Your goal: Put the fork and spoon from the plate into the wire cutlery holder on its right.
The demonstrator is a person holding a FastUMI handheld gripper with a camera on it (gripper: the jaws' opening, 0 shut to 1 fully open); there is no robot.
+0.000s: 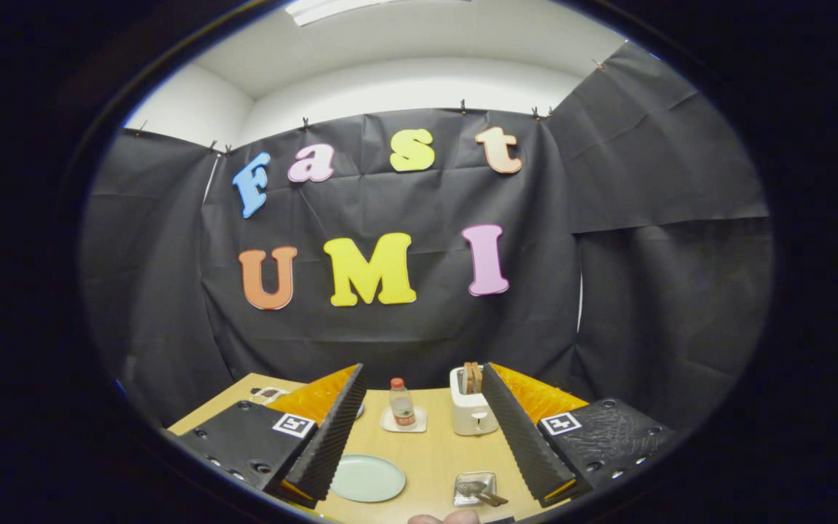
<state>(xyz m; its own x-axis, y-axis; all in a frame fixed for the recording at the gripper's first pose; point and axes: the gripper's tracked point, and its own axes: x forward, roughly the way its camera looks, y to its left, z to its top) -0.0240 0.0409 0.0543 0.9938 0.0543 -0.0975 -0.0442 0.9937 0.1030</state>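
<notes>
A pale green plate (pixel 368 478) lies on the wooden table (pixel 430 455) between my fingers, close to the left one, and its visible surface is bare. To its right stands the small wire cutlery holder (pixel 474 488), beside my right finger, with metal cutlery (pixel 483 492) resting in it, the handles sticking out toward me. My gripper (pixel 423 371) is held high above the table. It is open, with a wide gap and nothing between its fingers.
A white toaster (pixel 471 411) holding bread slices stands at the back by the right finger. A small bottle (pixel 402 402) on a white coaster sits left of it. Part of a person's hand (pixel 448 518) shows just below the holder.
</notes>
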